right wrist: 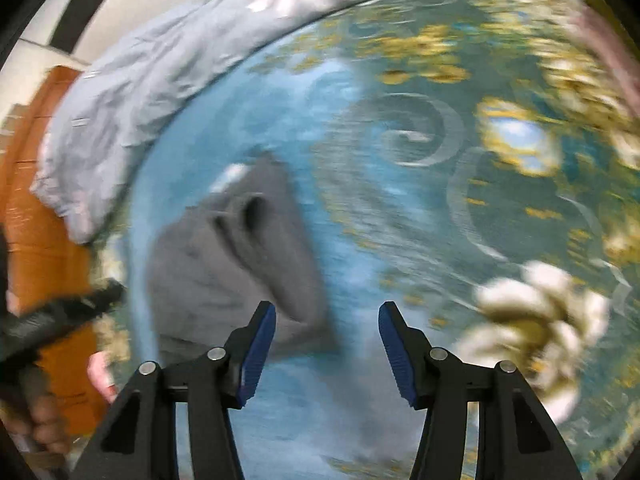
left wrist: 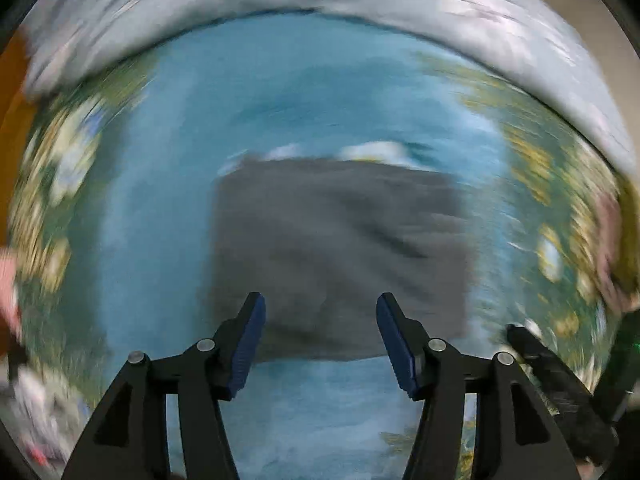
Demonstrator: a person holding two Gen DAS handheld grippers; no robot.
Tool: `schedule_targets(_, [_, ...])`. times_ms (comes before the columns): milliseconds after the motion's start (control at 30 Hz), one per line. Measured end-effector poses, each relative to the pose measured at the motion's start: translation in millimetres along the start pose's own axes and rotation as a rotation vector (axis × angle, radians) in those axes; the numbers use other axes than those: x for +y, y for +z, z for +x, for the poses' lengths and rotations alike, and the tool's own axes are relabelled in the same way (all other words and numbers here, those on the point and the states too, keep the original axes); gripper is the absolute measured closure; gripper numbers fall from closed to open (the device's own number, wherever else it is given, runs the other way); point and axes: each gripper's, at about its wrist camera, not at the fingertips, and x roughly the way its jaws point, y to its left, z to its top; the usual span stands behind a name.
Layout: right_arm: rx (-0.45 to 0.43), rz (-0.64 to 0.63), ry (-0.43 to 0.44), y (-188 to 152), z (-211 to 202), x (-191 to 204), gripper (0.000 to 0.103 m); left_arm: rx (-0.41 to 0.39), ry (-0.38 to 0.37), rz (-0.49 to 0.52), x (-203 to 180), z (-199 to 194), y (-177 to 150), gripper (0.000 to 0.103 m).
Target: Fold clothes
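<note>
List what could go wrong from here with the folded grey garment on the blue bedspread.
1. Both views are blurred by motion, so judging the edges of the folded grey garment is hard; a grab may miss.
2. The open left gripper hangs over the garment's near edge; closing there could pinch only the top layer and undo the fold.
3. The open right gripper sits near the garment's corner over the blue patterned bedspread; it might catch the bedspread too.

1. Soft, even light fills both views, without glare or hard shadows.
2. Heavy motion blur smears the patterned bedspread (left wrist: 140, 200) and grey garment (left wrist: 340, 260).
3. Fisheye distortion bends the edges, and the corners are black.
</note>
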Motion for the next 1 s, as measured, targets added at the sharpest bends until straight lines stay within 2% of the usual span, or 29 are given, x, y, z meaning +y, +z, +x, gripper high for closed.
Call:
schedule_targets(67, [0.045,-0.048,0.071,13.1,16.1,17.9,0.043,0.027,0.021,-0.112,34.3,4.7,-0.9,0.044])
schedule_targets(133, [0.086,-0.106,0.099,26.0,35.3,33.8,0.043,0.041,0.029,-0.177,55.8,6.5,-6.3,0.044])
schedule_targets(300, [0.205,-0.197,0.102,52.6,86.0,52.4,0.045,0.076,0.044,-0.227,76.2,12.1,-20.8,0.044])
schedule_targets(333, [0.231,-0.206,0.096,56.8,95.3,52.9,0.061,0.085,0.043,-0.23,77.3,14.0,-23.0,0.044])
schedule_targets(367, [0.24,-0.213,0.107,60.1,97.9,53.9,0.072,0.092,0.038,-0.227,76.8,16.6,-23.6,0.044])
schedule_targets(433, [0.245,-0.225,0.146,65.9,96.9,56.3,0.087,0.103,0.027,-0.218,75.6,20.8,-23.3,0.044])
schedule_targets(467, [0.247,-0.231,0.165,68.7,96.4,57.5,0.088,0.109,0.025,-0.21,74.4,23.4,-23.4,0.044])
schedule_targets(533, [0.188,-0.17,0.234,84.6,83.2,47.8,0.088,0.123,0.029,-0.184,70.1,30.3,-22.2,0.044])
schedule_targets(633, [0.104,-0.055,0.246,108.1,72.0,25.3,0.088,0.15,0.046,-0.142,62.0,44.7,-18.9,0.044])
schedule_targets(700, [0.135,-0.022,0.191,115.7,86.8,14.3,0.088,0.179,0.056,-0.14,57.9,57.6,-15.8,0.044])
schedule_targets(800, [0.215,0.052,0.155,115.0,115.2,0.6,0.086,0.221,0.074,-0.152,55.5,73.1,-12.8,0.044])
schedule_targets(1000, [0.23,0.04,0.192,108.1,99.4,6.8,0.086,0.211,0.026,-0.202,67.4,67.3,-8.5,0.044])
